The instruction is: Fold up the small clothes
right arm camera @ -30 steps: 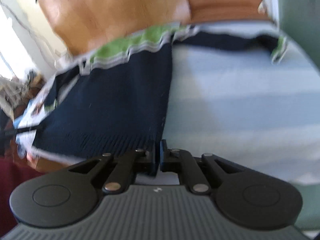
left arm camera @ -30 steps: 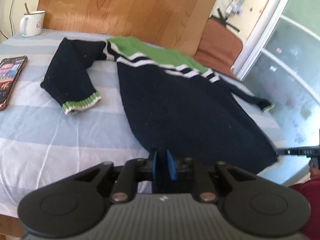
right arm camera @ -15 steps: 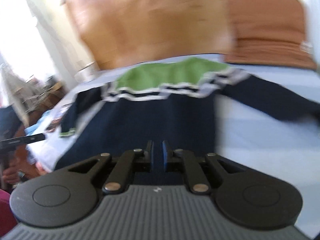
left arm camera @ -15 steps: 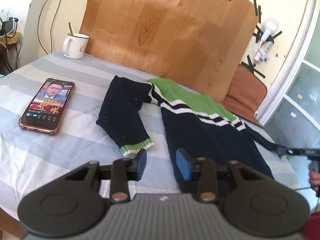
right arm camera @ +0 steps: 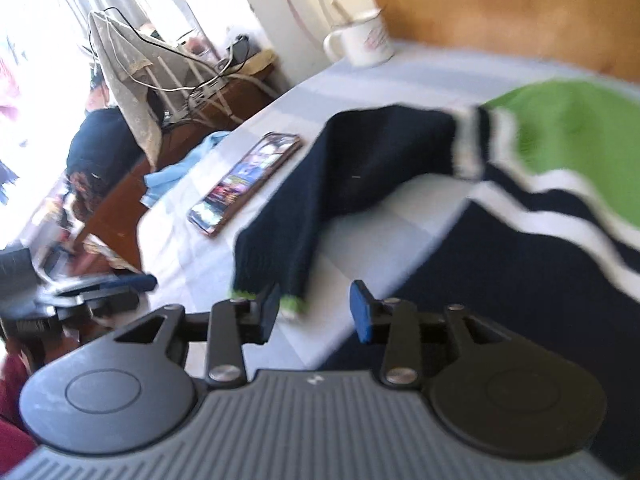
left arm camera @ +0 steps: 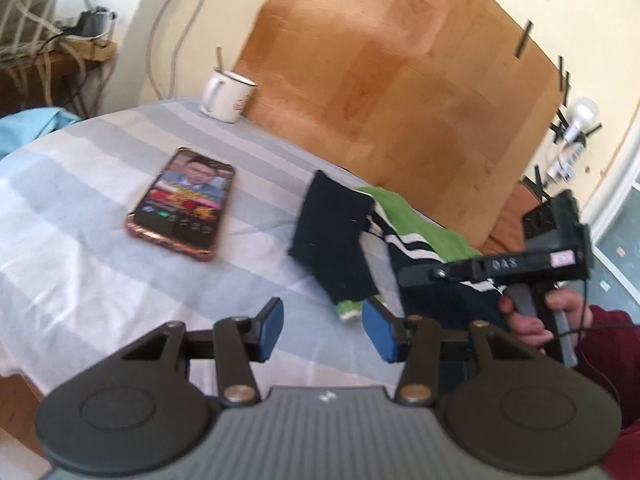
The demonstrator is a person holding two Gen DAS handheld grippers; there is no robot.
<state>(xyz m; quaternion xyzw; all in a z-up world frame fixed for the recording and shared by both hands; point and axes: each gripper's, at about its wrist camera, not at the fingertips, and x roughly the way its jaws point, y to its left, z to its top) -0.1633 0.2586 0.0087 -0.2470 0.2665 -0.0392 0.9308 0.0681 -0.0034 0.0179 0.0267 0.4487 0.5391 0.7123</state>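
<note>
A navy knit sweater (right arm camera: 520, 280) with a green yoke (right arm camera: 580, 132) and white stripes lies flat on the striped bedsheet (left arm camera: 80, 264). Its left sleeve (left arm camera: 336, 236) bends toward me and ends in a green cuff (left arm camera: 347, 309). My left gripper (left arm camera: 326, 330) has its jaws opening, with nothing between the blue pads; the cuff lies just beyond the right pad. My right gripper (right arm camera: 316, 312) is opening too. The cuff (right arm camera: 294, 304) sits just ahead of its gap, not pinched. A hand (left arm camera: 532, 320) holds the right gripper (left arm camera: 412, 274) over the sweater body.
A lit phone (left arm camera: 184, 196) lies on the sheet left of the sleeve. A white mug (left arm camera: 228, 94) stands at the back by the wooden headboard (left arm camera: 400, 80). Beyond the bed's left edge are a cluttered side table (right arm camera: 224, 92) and cables.
Both grippers were shut at the sweater's bottom hem and now stand open. Both have swung left toward the left sleeve's cuff, the right one much farther. The sweater has stayed flat.
</note>
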